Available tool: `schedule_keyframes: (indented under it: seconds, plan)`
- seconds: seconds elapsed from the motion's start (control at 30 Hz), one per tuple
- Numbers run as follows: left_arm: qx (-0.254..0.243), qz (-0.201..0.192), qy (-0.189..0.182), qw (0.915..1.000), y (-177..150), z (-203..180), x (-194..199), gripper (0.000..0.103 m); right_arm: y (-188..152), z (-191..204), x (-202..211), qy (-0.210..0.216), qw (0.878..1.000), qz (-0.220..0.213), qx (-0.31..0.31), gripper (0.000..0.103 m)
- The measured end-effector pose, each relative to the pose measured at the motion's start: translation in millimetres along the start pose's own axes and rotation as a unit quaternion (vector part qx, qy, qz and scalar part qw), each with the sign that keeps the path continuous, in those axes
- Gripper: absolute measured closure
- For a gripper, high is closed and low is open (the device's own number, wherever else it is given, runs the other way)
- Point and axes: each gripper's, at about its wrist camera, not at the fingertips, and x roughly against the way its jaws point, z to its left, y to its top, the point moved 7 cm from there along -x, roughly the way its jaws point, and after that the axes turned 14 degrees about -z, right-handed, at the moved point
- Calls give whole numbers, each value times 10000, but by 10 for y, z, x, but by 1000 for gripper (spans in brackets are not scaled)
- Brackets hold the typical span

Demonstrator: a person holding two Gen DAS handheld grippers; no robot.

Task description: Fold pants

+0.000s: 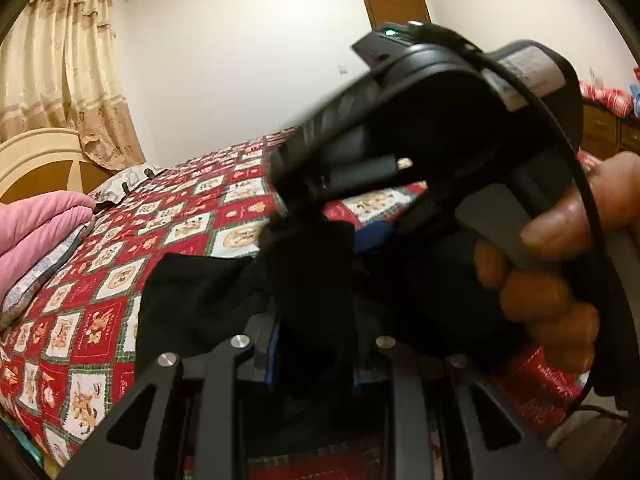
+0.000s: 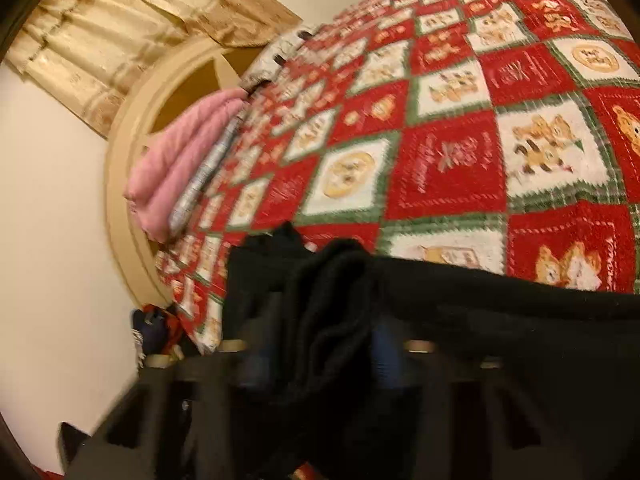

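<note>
Black pants (image 1: 192, 300) lie bunched on a red, white and green patchwork quilt (image 1: 80, 320). In the left wrist view a fold of them fills the gap between the fingers of my left gripper (image 1: 316, 320), which is shut on the cloth. Just beyond, a person's hand (image 1: 560, 280) holds my right gripper (image 1: 288, 208), which slants down to the same bundle. In the right wrist view, blurred, a thick wad of the pants (image 2: 500, 320) stands between the blue pads of the right gripper (image 2: 320, 352), and the rest stretches off to the right.
A folded pink blanket (image 1: 36, 232) and a grey patterned pillow (image 1: 44, 276) sit by the cream headboard (image 1: 40, 160). A curtain (image 1: 60, 60) hangs behind it. A wooden dresser (image 1: 608, 132) stands at the far right. The quilt (image 2: 460, 140) stretches beyond the pants.
</note>
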Motion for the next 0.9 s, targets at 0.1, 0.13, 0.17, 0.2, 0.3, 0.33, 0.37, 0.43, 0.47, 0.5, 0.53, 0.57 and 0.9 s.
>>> schedule_keyframes:
  seconds: [0.1, 0.13, 0.17, 0.2, 0.3, 0.33, 0.37, 0.43, 0.47, 0.5, 0.53, 0.57, 0.9]
  plan:
    - [-77, 219, 16, 9997, -49, -45, -32, 76, -14, -42, 8, -44, 9999, -76, 58, 76]
    - [-107, 284, 26, 9995, -56, -66, -35, 76, -20, -39, 16, -75, 9998, -103, 129, 77]
    - [-133, 322, 41, 9994, -59, -80, -30, 76, -20, -30, 24, -86, 9997, -128, 181, 77]
    - [-165, 364, 65, 9992, -50, -97, -24, 76, -16, -14, 36, -89, 9995, -159, 241, 79]
    - [-157, 379, 99, 9991, -5, -113, 15, 76, 37, 87, 125, -11, 9985, -321, 440, 81]
    - [-150, 379, 115, 9991, 27, -113, 35, 76, 64, 128, 156, 31, 9980, -379, 499, 81]
    - [-144, 372, 131, 9991, 68, -114, 58, 76, 93, 172, 192, 65, 9975, -432, 556, 81]
    - [-142, 329, 143, 9993, 150, -128, 94, 76, 154, 246, 301, 145, 9964, -549, 633, 81]
    - [-153, 297, 143, 9993, 193, -141, 110, 76, 199, 281, 376, 213, 9958, -618, 649, 81]
    - [-180, 236, 136, 9995, 270, -175, 147, 76, 244, 305, 456, 265, 9950, -686, 672, 81]
    - [-192, 195, 125, 9995, 312, -197, 166, 76, 272, 321, 534, 304, 9943, -741, 699, 81]
    - [-207, 112, 92, 9997, 389, -245, 205, 76, 304, 320, 610, 331, 9937, -793, 719, 81]
    - [-348, -4, -855, 9957, 591, -989, 285, 76, 266, -251, 1384, -89, 9914, -1079, 732, 81]
